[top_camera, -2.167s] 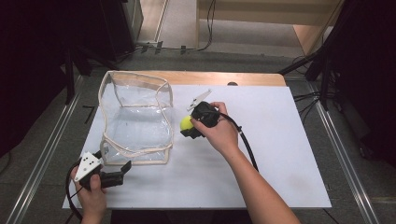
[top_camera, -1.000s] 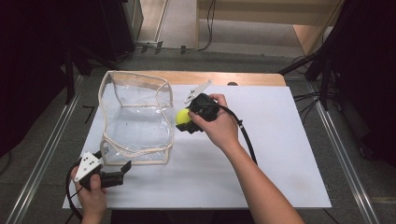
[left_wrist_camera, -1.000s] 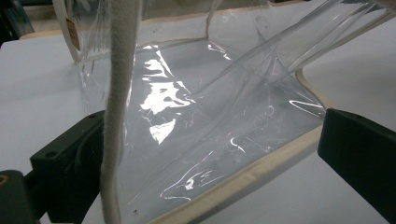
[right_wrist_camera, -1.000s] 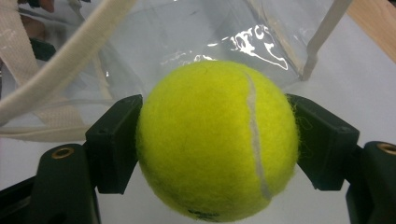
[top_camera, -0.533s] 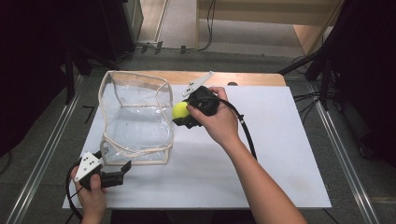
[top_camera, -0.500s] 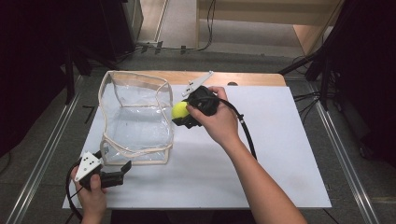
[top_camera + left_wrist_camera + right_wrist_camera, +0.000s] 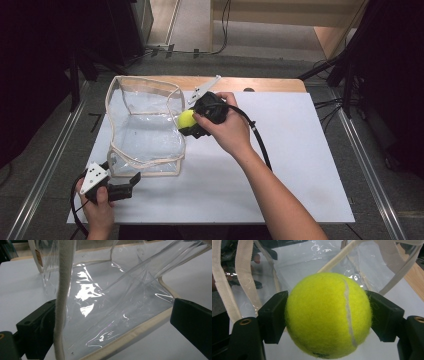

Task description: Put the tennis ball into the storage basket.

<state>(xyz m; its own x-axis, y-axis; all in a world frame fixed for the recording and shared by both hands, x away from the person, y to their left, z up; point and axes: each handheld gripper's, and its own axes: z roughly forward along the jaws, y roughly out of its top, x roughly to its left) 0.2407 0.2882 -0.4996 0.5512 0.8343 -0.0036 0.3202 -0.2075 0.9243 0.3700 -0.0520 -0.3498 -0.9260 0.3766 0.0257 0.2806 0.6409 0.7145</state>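
R gripper [image 7: 186,125] clamping tennis ball [image 7: 186,119], at clear bag [image 7: 145,130] rim

Your right gripper [image 7: 186,125], jaws clamped on the tennis ball [image 7: 186,119], sits at the right edge of the clear bag [image 7: 145,132], whose cream-trimmed rim stands up between the ball and the bag's hollow. In the right gripper view, trim straps cross just past the ball [image 7: 328,315], with clear wall between them. The bag's mouth faces up and is unblocked from above. Your left gripper [image 7: 127,184] sits at the bag's near corner, jaws wide around its bottom trim [image 7: 130,337]. To your right, the white table [image 7: 300,150] lies bare and passable; the right forearm and cable [image 7: 257,142] cross its middle.
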